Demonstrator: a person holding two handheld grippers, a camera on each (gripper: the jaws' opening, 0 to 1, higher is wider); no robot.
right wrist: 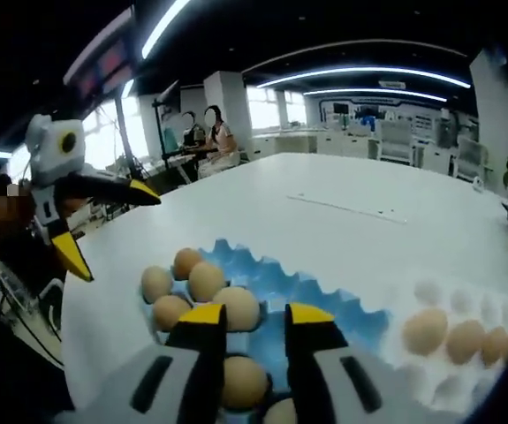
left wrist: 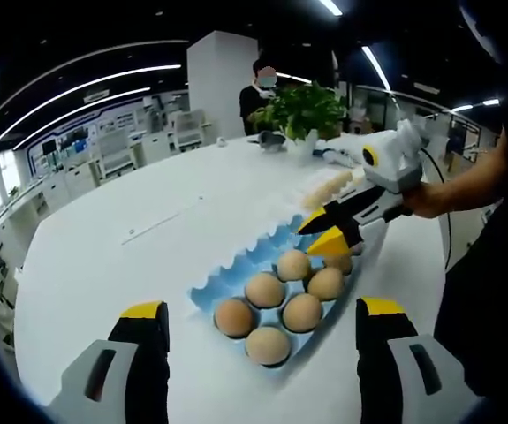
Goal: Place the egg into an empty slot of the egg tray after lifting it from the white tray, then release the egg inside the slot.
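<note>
Right gripper (right wrist: 255,331) hovers, jaws apart, over the blue egg tray (right wrist: 324,291) holding brown eggs (right wrist: 205,281).

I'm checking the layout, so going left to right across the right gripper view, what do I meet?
Left gripper → brown eggs in the blue egg tray → right gripper over that tray → eggs on the white tray.

An open-plan office or lab: long ceiling light strips (right wrist: 360,72), rows of desks with monitors (left wrist: 117,146), a white pillar (left wrist: 221,84), seated people, and a potted plant (left wrist: 302,110) on the broad white tabletop (left wrist: 147,230).
</note>
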